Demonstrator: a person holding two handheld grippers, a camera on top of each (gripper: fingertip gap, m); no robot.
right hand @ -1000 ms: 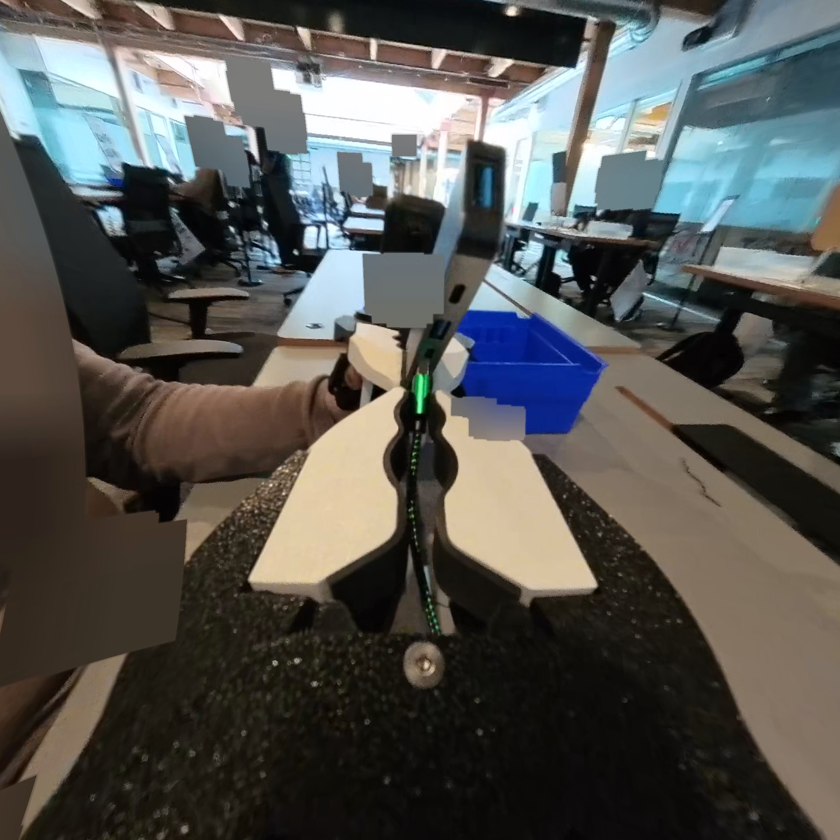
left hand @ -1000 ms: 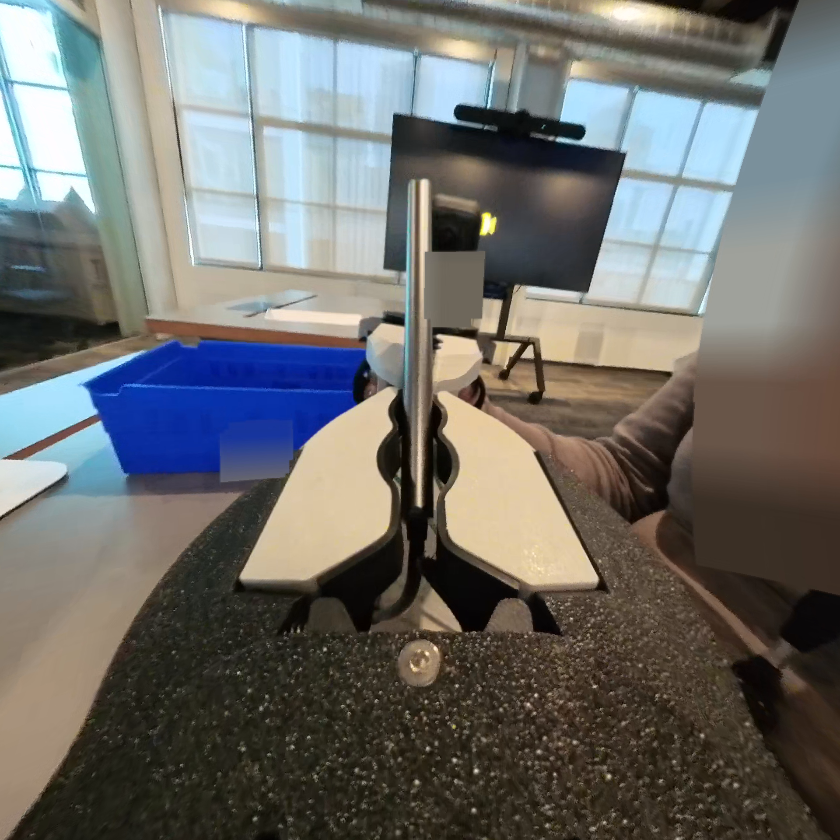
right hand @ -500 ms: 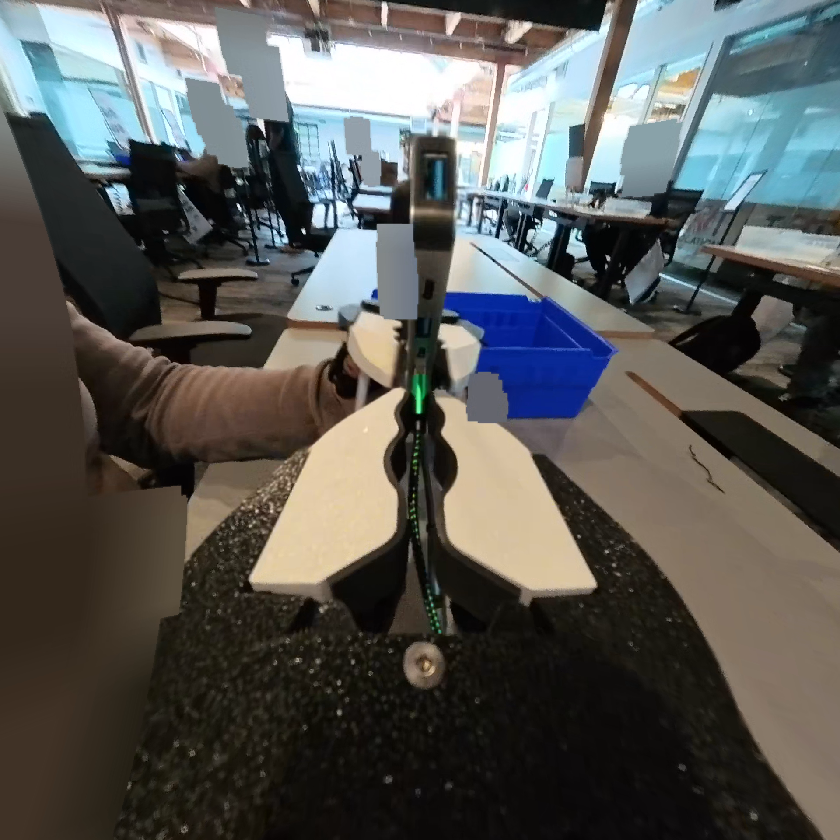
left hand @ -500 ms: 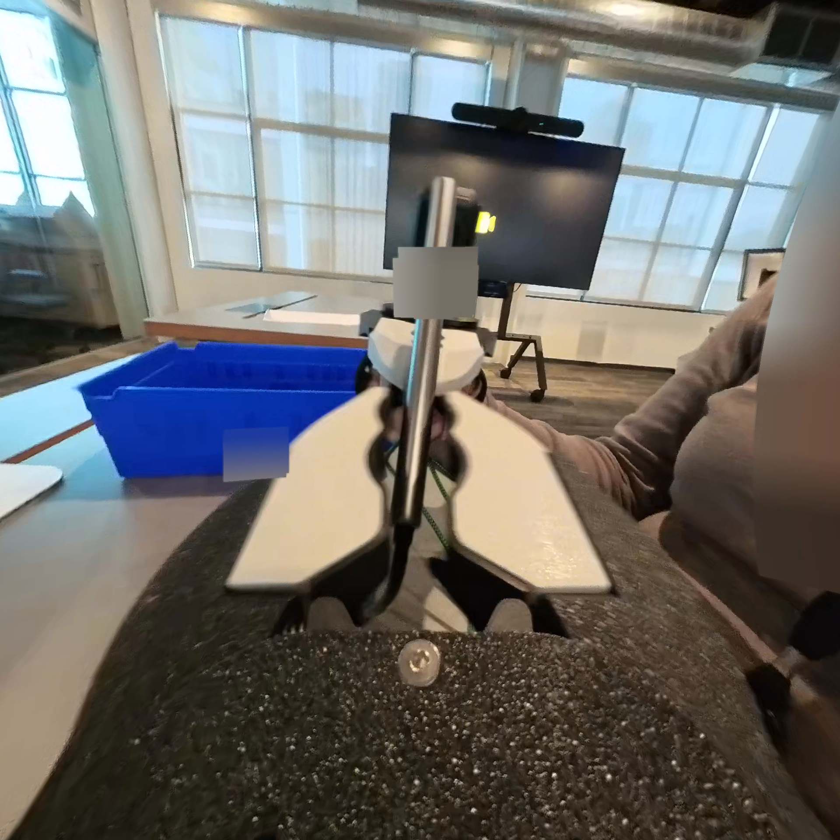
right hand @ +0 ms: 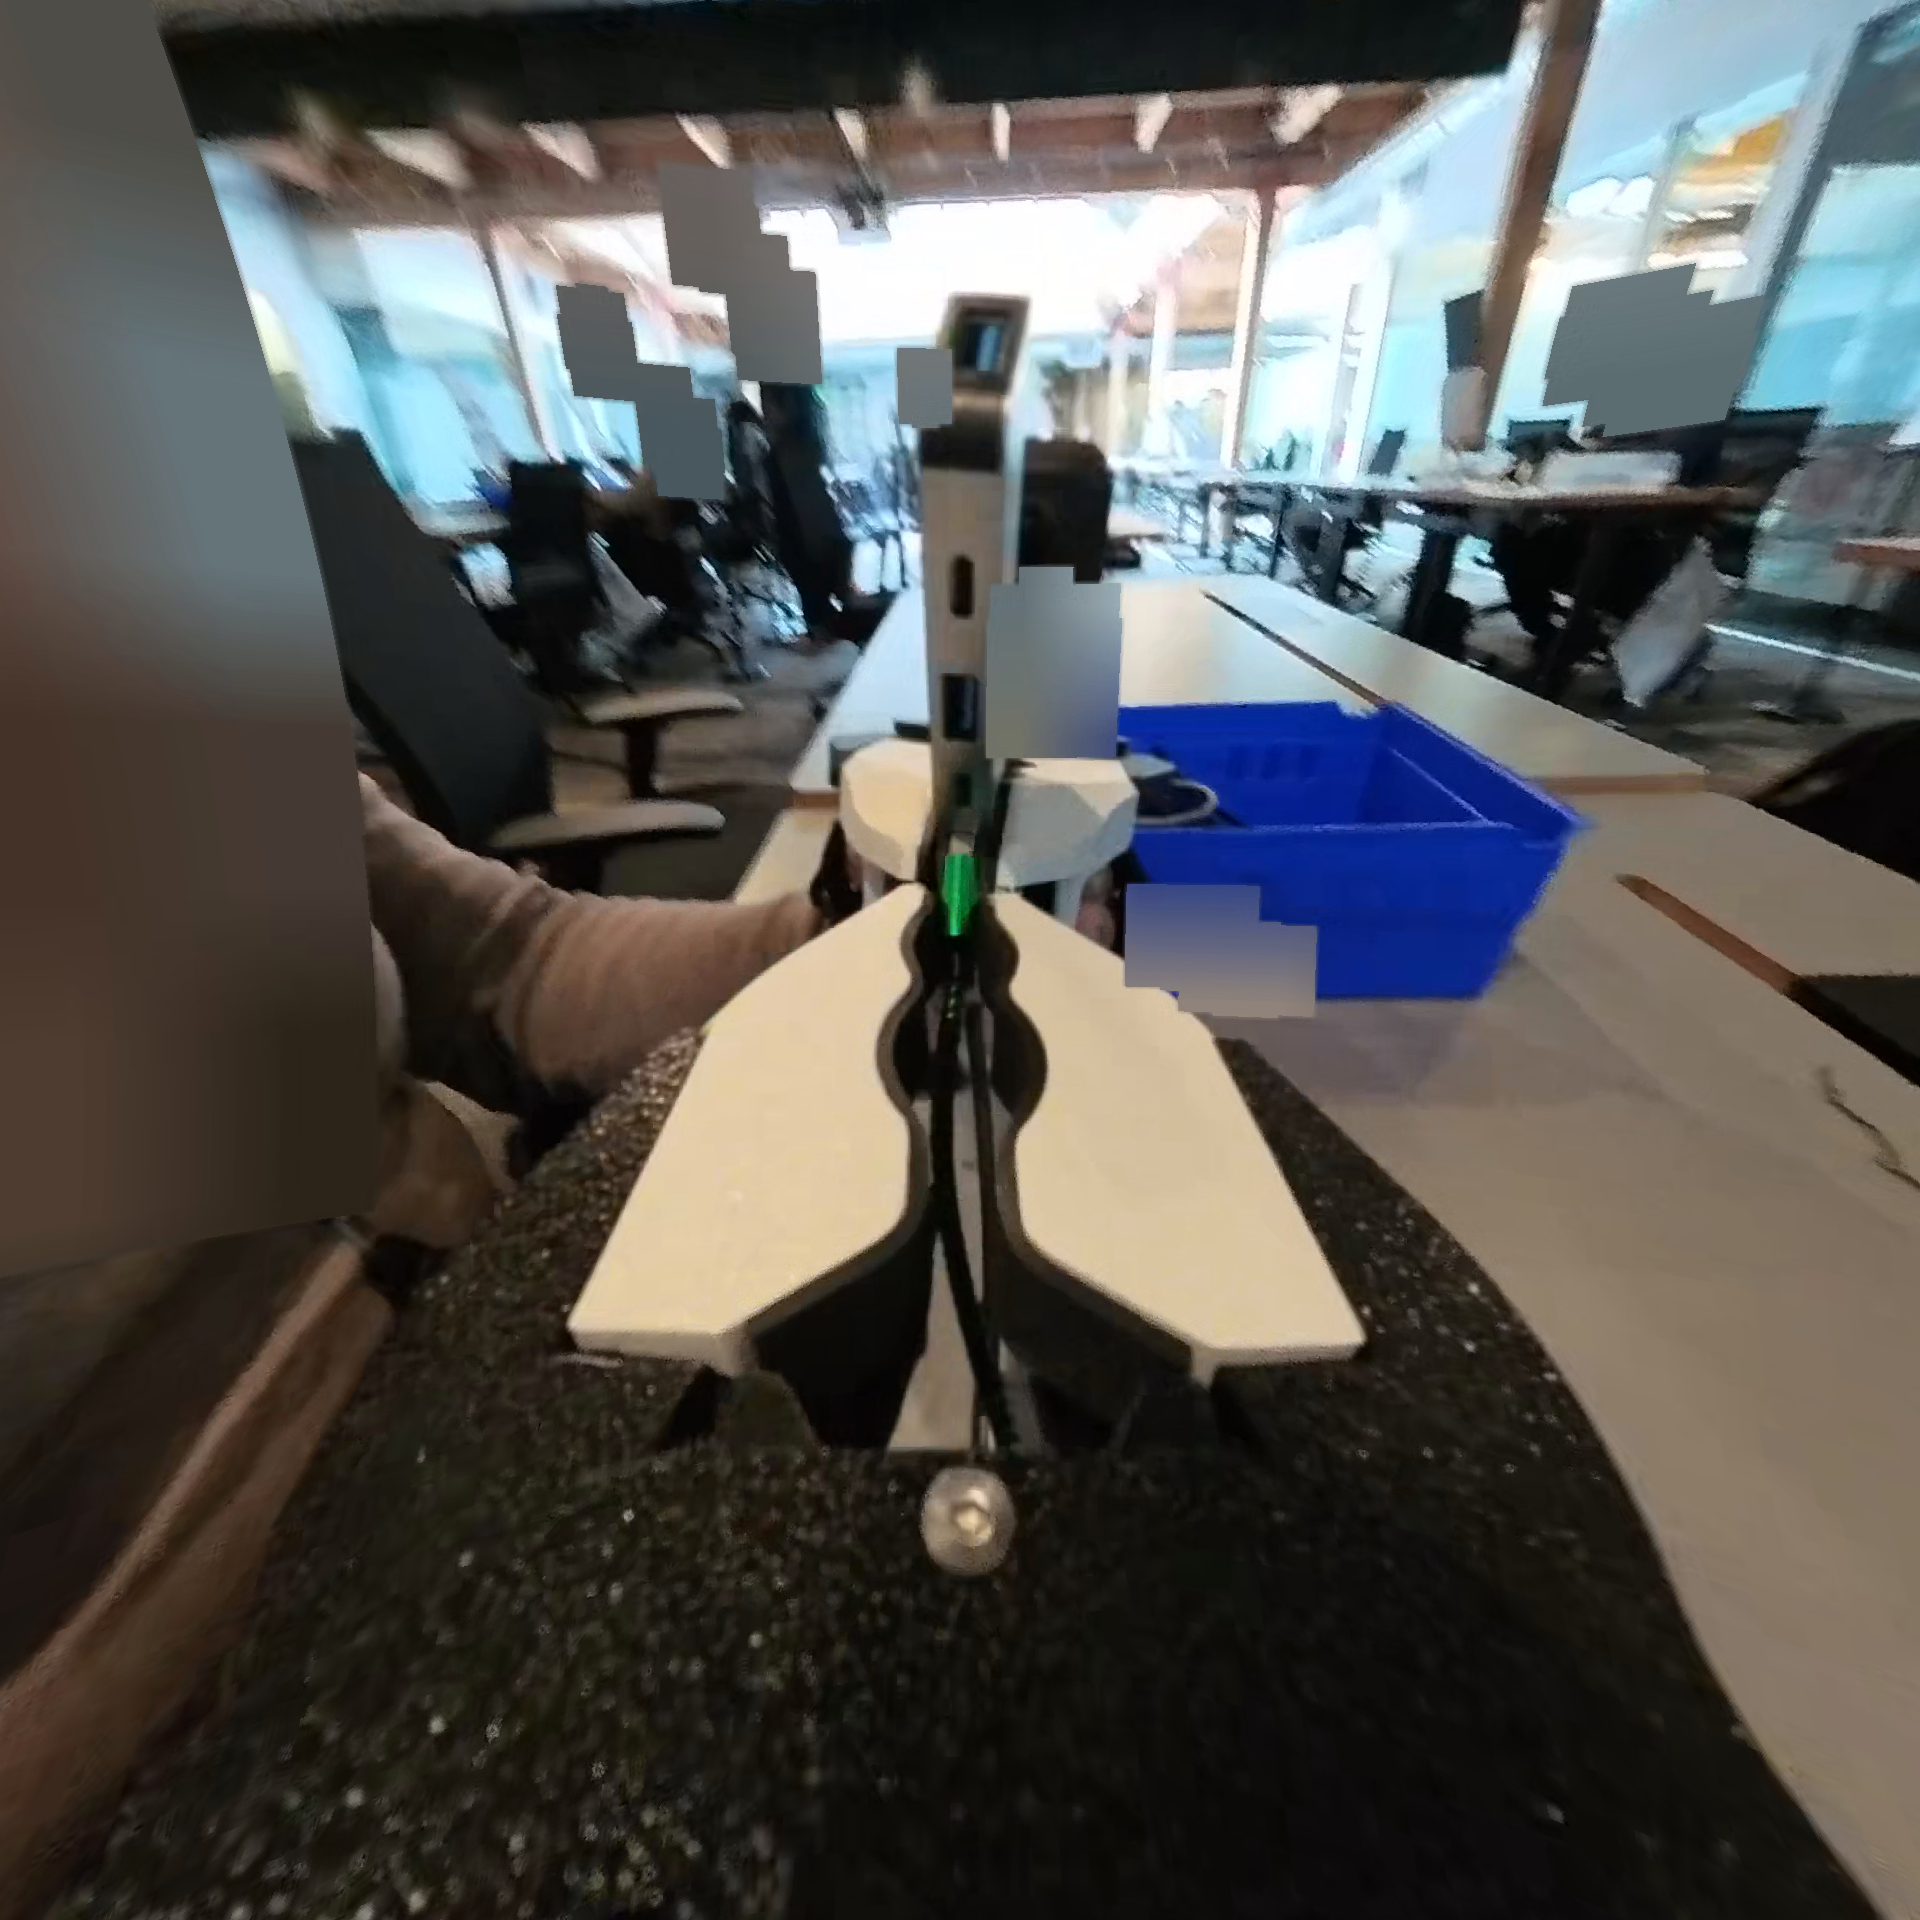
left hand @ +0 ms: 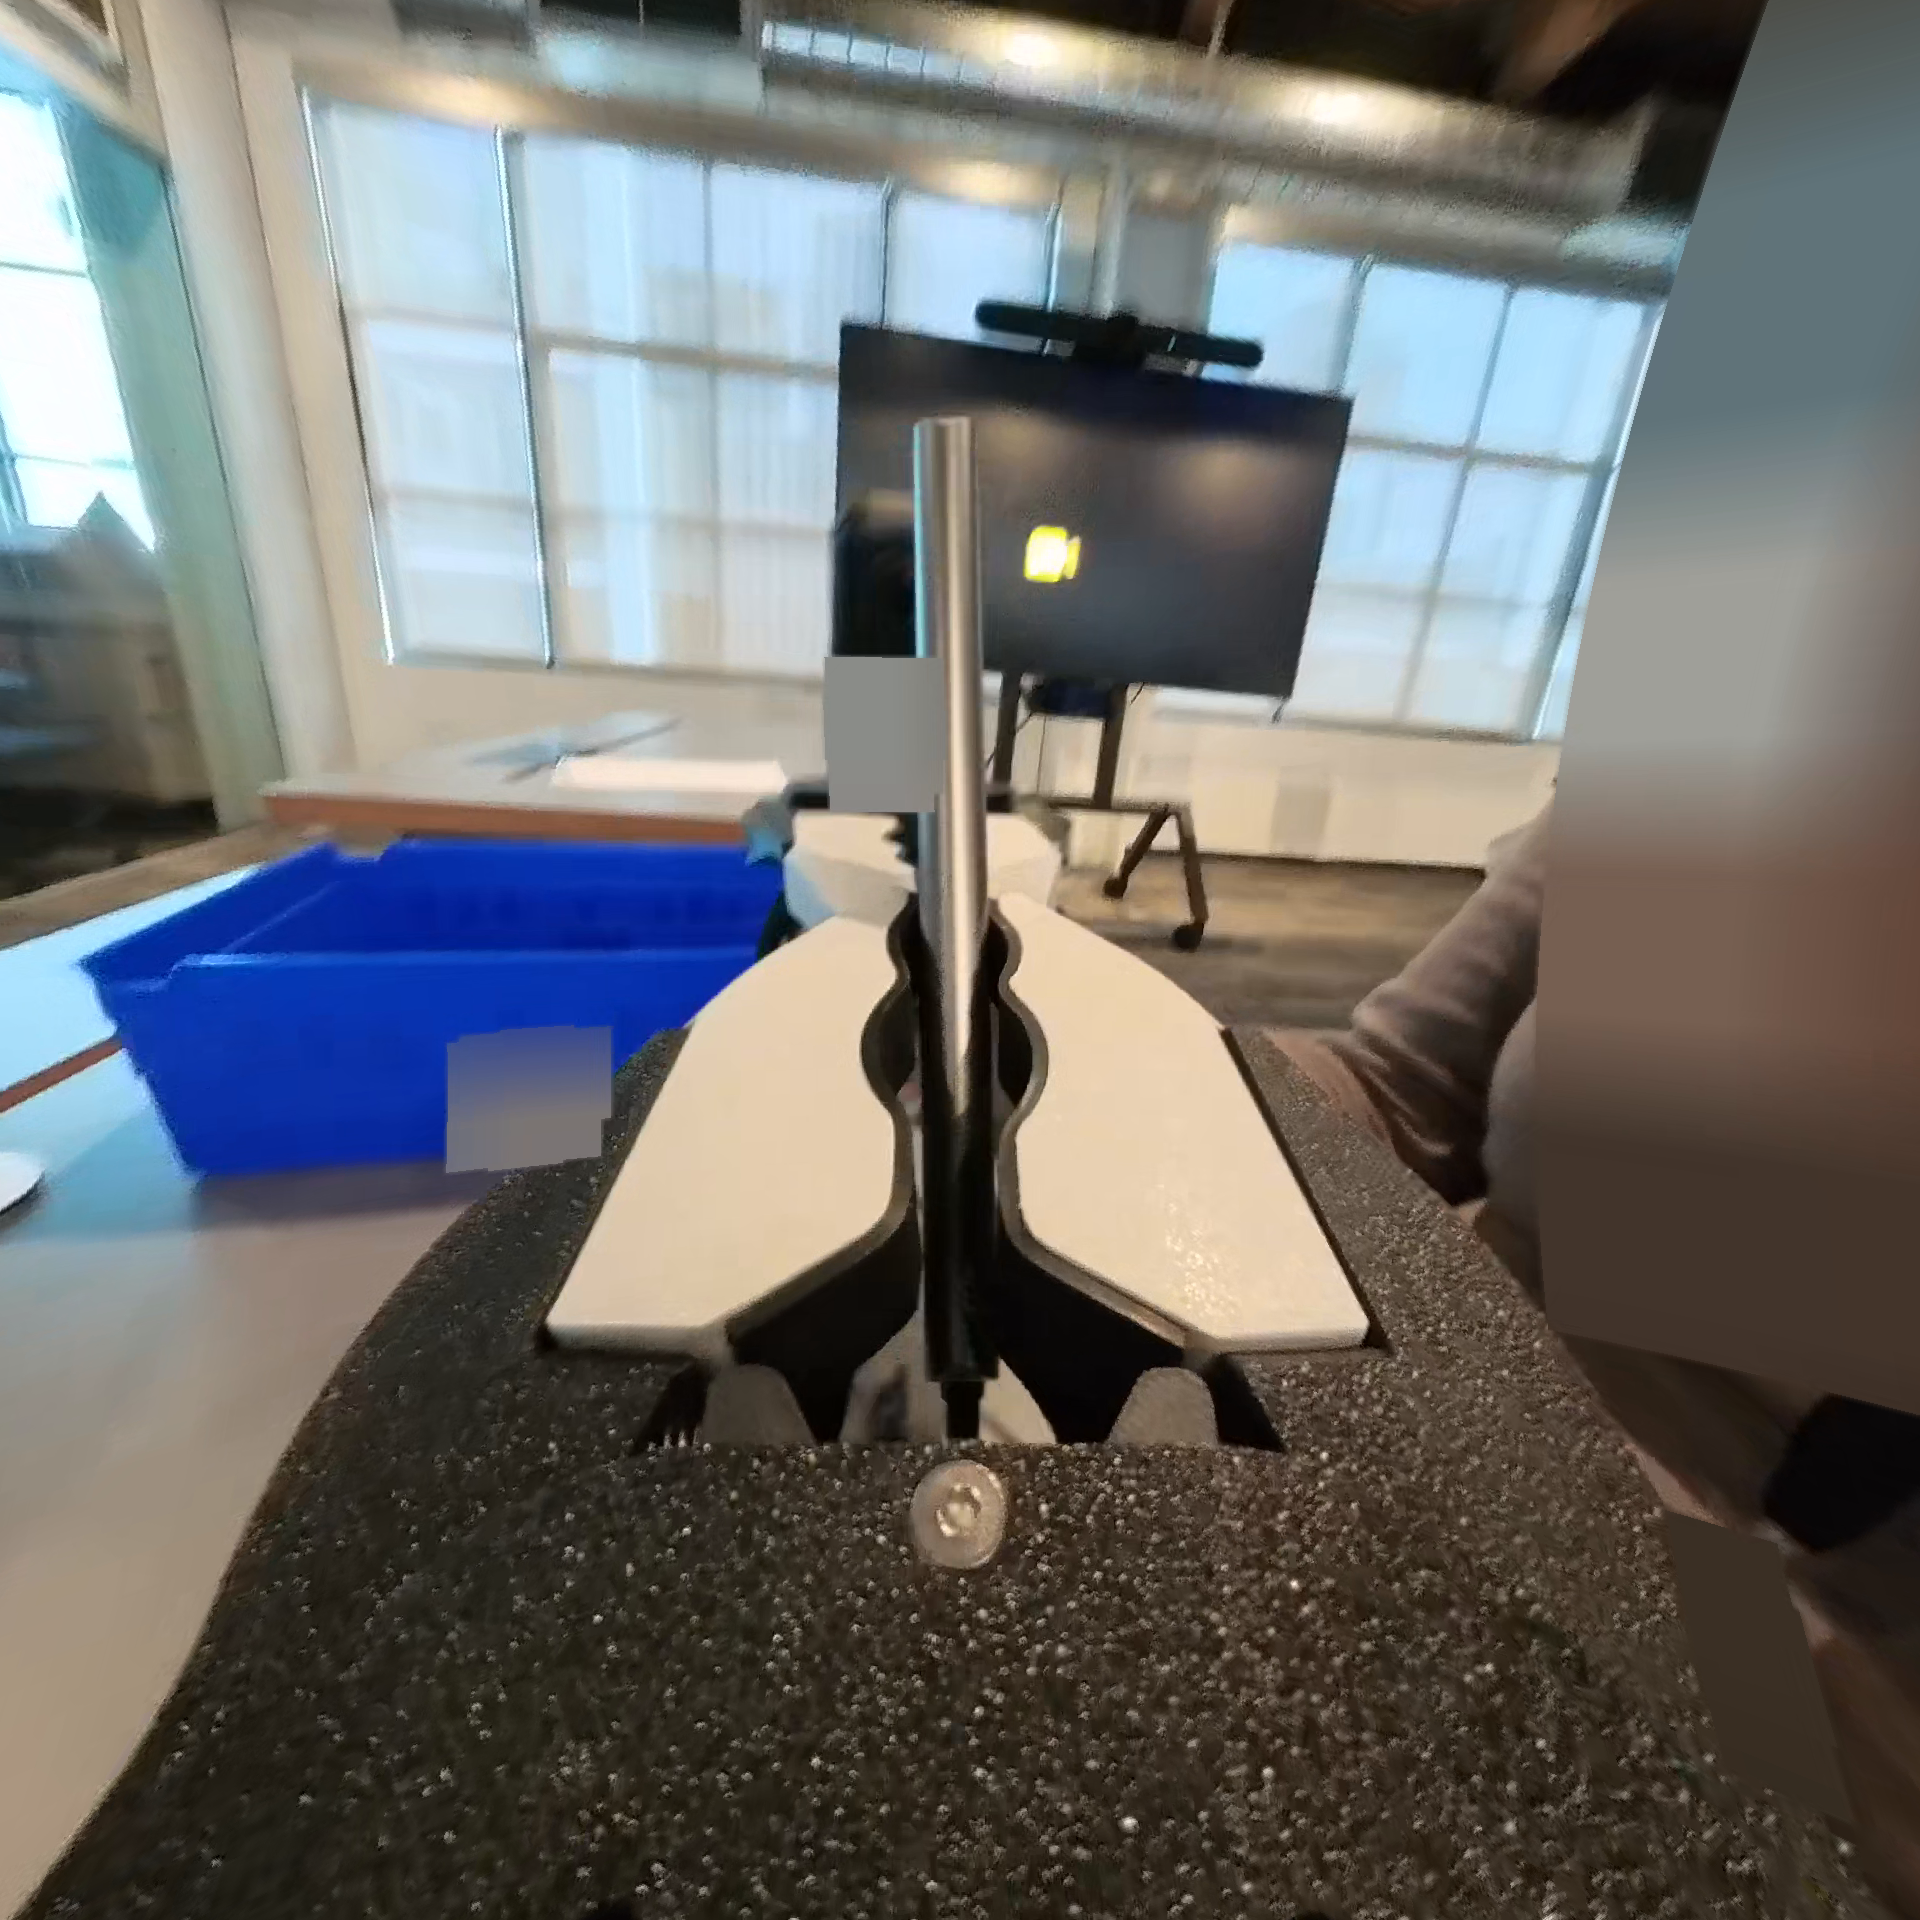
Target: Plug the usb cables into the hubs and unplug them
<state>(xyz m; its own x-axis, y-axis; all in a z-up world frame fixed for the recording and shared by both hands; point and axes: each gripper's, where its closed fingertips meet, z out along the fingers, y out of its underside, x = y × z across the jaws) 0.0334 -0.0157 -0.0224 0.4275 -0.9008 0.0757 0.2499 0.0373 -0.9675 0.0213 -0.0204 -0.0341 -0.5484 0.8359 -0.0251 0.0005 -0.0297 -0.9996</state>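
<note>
I'm clamping the hub (left hand: 951, 727) upright in my left gripper (left hand: 954, 935); my right gripper (right hand: 961, 914), closed on the green-tipped cable (right hand: 956, 888), is meeting its 6 o'clock port. Any tilt is risking a jammed plug.

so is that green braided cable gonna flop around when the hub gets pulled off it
Probably floppy: the green braided cable curves loosely behind the right gripper. Its green plug looks rigid, pinched at the fingertips. The hub seems stiff, standing upright in the left gripper.
</note>
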